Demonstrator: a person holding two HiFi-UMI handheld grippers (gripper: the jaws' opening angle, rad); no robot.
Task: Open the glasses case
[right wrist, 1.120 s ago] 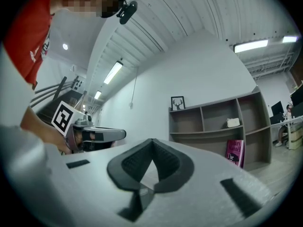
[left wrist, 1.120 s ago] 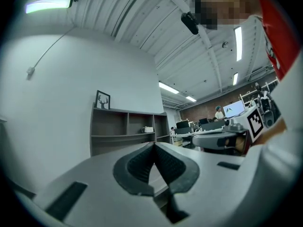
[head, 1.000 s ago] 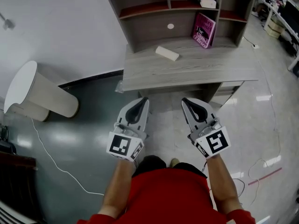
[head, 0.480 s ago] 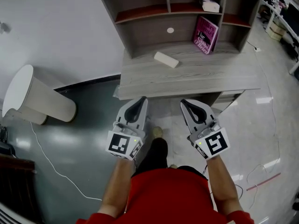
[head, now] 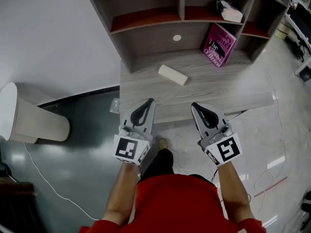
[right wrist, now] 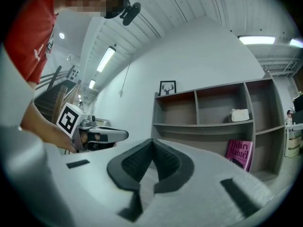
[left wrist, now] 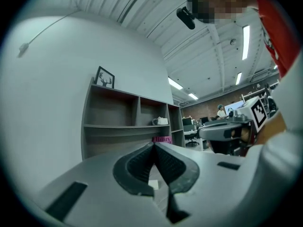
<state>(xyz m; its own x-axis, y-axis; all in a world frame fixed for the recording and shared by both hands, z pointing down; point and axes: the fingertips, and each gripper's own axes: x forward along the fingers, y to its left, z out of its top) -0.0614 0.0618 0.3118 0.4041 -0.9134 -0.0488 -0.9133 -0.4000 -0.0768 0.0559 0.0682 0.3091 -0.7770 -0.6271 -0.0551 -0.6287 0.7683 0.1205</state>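
Glasses case (head: 173,74) lies, apparently shut, on the surface (head: 228,89) below the shelves (head: 146,21), well apart from both tools. Left gripper (head: 147,102) and right gripper (head: 194,105): fingers pressed together, empty. Recommended: part the fingers before arrival, then one steadies the base while the other lifts the lid.

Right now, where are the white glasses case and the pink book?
glasses case (head: 173,74), head view, middle of its top face.
pink book (head: 219,44), head view, middle of its front cover.
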